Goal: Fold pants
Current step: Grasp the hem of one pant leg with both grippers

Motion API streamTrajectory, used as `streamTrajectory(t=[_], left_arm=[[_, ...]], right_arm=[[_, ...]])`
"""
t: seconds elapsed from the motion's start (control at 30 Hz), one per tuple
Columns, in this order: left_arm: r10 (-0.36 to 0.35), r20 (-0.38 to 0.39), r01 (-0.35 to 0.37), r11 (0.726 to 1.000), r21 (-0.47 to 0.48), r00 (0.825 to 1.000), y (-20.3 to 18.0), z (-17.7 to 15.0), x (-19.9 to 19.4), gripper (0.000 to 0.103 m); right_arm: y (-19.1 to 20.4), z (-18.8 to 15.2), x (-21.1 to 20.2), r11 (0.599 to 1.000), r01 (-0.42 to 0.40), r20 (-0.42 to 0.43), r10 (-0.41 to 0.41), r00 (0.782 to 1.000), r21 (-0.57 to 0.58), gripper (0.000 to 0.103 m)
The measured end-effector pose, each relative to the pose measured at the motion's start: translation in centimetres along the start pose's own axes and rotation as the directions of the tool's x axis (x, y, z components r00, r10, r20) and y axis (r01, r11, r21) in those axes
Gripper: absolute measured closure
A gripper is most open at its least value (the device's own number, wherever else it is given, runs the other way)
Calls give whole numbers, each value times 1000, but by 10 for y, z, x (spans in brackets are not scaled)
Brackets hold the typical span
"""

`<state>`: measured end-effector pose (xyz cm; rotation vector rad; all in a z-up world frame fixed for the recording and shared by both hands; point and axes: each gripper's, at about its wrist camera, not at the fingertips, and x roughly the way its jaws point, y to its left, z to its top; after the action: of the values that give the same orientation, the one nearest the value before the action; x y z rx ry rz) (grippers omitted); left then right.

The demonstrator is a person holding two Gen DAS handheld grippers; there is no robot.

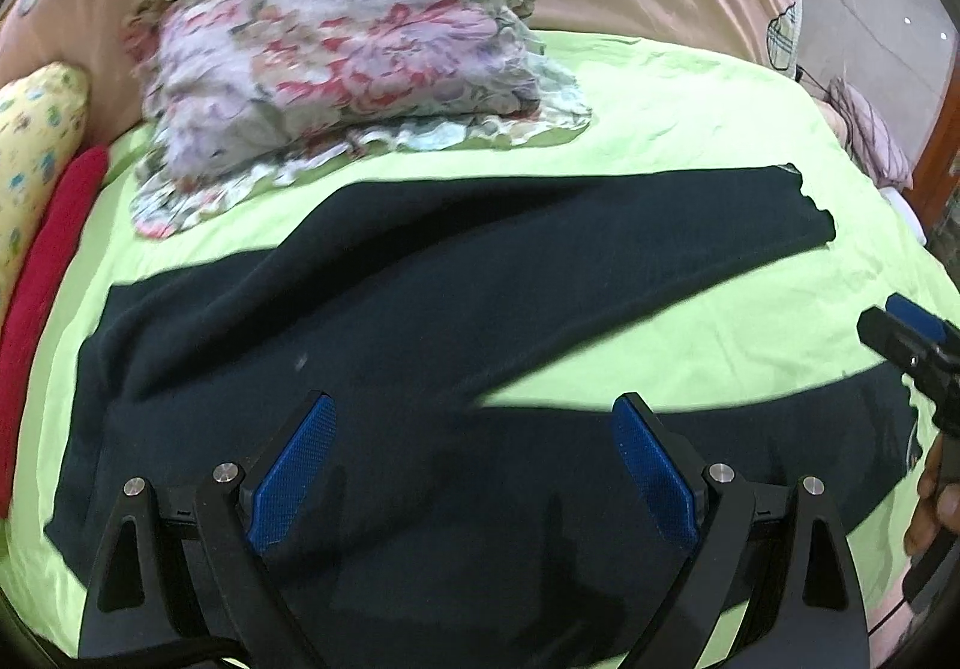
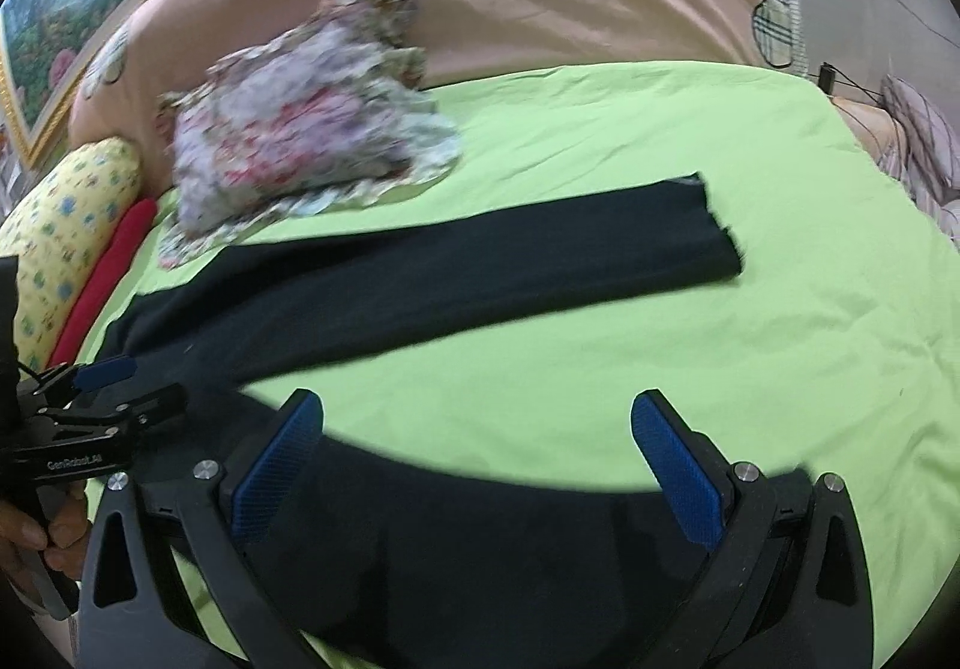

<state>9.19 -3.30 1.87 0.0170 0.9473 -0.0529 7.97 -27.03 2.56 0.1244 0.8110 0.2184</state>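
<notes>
Left wrist view shows our left claw spread wide and empty, hovering over the near, waist-side part of the dark pants. The pants lie flat on the lime-green bed sheet, with the waist toward the left and the two legs running right in an open V: the far leg ends in a cuff well to the right, and the near leg runs along the near edge, a wedge of bare sheet between them. Our right claw is likewise spread and holds nothing; it hangs over the near leg, further right.

We judge that the first fold, one leg laid onto the other, is not yet made. To do it well, we should take the near leg at two points along its near edge, the left claw close to the waist and the right claw close to the cuff, each pinching both layers of cloth and none of the sheet. Then we lift low and carry both ends together to the far leg, matching cuff to cuff and seam to seam. The floral pillow lies just beyond the far leg, so we should stop short of it.
</notes>
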Motion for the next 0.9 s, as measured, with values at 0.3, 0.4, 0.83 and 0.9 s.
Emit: streamTrajectory(t=[0.3,0.4,0.83,0.9], left_arm=[[-81,-64,85,994,69,995,-20,71,55,9],[-69,-79,77,992,102,995,-27,96,75,9],[-144,-253,200,956,215,957,-56,156,170,18],[-158,-292,227,948,223,943,-60,158,182,23]], right_arm=[[-58,60,37,999,8,-27,-7,1000,42,1],[-79,79,53,998,15,-44,-12,999,62,1],[-156,126,142,995,16,-197,4,980,101,27],[-159,127,154,994,8,-232,18,973,109,31]])
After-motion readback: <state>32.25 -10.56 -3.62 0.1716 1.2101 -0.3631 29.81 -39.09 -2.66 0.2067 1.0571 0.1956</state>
